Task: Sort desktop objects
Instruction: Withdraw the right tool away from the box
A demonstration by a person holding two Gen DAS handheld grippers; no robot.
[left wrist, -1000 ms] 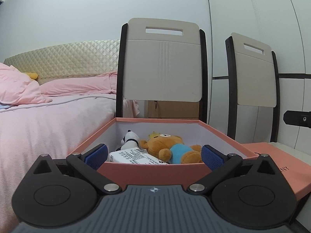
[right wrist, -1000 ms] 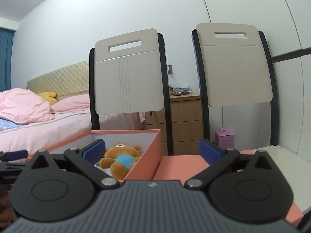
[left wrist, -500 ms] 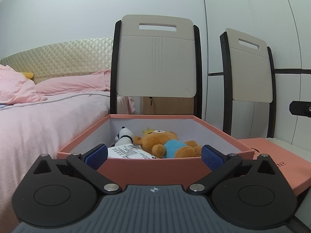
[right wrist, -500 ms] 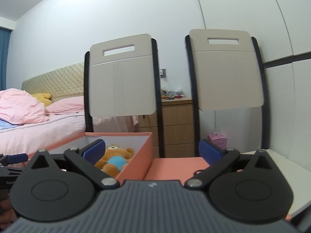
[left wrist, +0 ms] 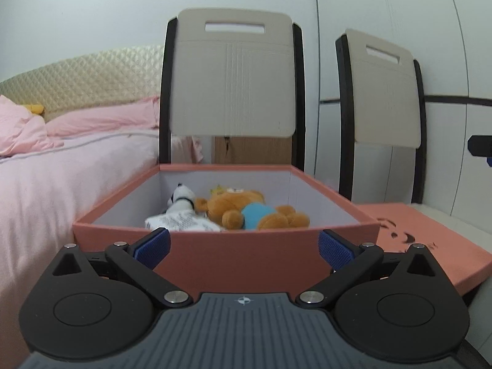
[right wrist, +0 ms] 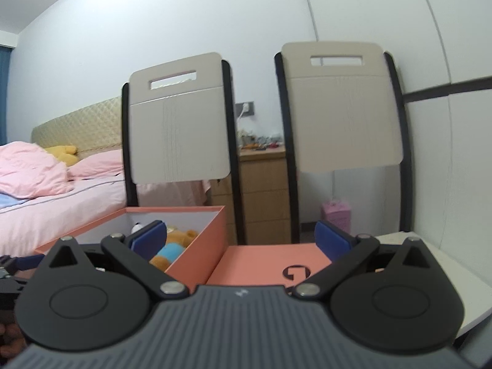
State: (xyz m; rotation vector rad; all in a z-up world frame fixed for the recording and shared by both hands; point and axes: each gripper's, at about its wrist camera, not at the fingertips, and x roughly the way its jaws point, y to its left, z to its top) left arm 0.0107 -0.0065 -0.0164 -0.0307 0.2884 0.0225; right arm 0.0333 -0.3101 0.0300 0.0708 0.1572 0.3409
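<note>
We log one open pink box, holding bear plush, panda plush, white packet, lid beside it, both hand-held grippers, left and right, spread apart, empty.

Home bedroom: bed w/ pink bedding, quilted headboard, wooden nightstand, two chairs.

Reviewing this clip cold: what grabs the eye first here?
The open salmon box fills the centre of the left wrist view, with an orange teddy bear in a blue shirt lying inside. Its matching lid lies flat beside it, to its right. Two beige chair backs stand behind.
</note>
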